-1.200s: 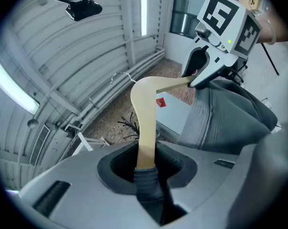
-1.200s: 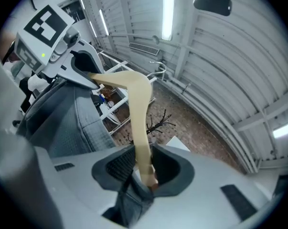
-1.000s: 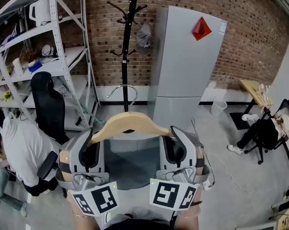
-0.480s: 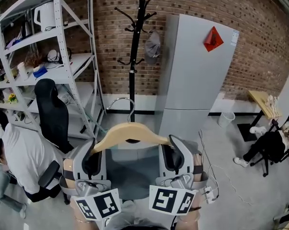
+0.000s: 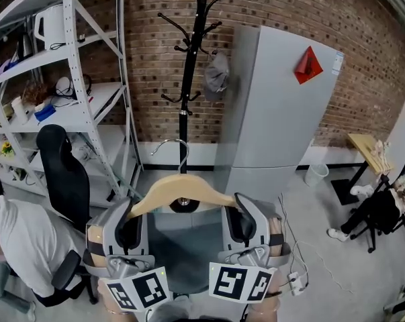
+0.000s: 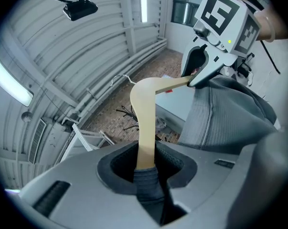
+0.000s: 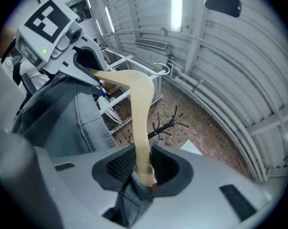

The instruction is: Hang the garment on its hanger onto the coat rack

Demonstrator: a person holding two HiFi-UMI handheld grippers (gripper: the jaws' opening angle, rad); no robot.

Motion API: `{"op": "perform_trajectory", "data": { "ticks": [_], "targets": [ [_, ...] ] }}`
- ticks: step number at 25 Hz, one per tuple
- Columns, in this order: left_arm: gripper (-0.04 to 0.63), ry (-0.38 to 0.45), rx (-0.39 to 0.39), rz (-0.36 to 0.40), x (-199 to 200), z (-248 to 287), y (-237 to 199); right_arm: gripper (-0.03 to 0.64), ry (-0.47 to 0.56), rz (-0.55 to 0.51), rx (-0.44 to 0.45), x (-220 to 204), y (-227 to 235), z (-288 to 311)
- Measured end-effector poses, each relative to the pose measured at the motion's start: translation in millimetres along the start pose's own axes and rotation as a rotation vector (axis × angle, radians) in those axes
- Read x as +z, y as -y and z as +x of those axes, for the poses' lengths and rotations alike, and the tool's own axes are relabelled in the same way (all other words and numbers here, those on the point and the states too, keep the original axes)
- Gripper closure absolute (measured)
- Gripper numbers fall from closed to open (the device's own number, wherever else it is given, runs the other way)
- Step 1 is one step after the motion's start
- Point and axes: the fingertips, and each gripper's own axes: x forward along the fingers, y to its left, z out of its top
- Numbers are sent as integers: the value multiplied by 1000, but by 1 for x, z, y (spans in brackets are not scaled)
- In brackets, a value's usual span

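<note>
Hanger of pale wood sits level in front of the person, held at both ends. The left gripper is clamped on its left arm, and in the left gripper view the jaws pinch the wood together with a fold of grey cloth. The right gripper is closed the same way on the right arm, wood and fabric both caught between its pads. The grey garment hangs from the hanger between the two grippers. The hanger's metal hook stands upright, free of the coat rack. That black rack stands straight ahead against the brick wall, well apart from the hook, with a grey cap on one peg. A grey refrigerator is just right of it, with white shelving and a black office chair on the left
</note>
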Motion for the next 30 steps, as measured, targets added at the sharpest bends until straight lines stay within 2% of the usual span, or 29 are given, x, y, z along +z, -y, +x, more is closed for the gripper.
{"op": "perform_trajectory", "data": {
  "ticks": [12,21,30],
  "targets": [
    [496,40,-31,-6,-53,87,-16,512,-44,-26,-16,9,-22,94],
    [497,43,-48,-22,-74,139,-9,512,-63,-16,-13,-4,-28,147],
    [497,30,-75,-28,-87,223,8,512,-61,-24,7,-31,-18,226]
  ]
}}
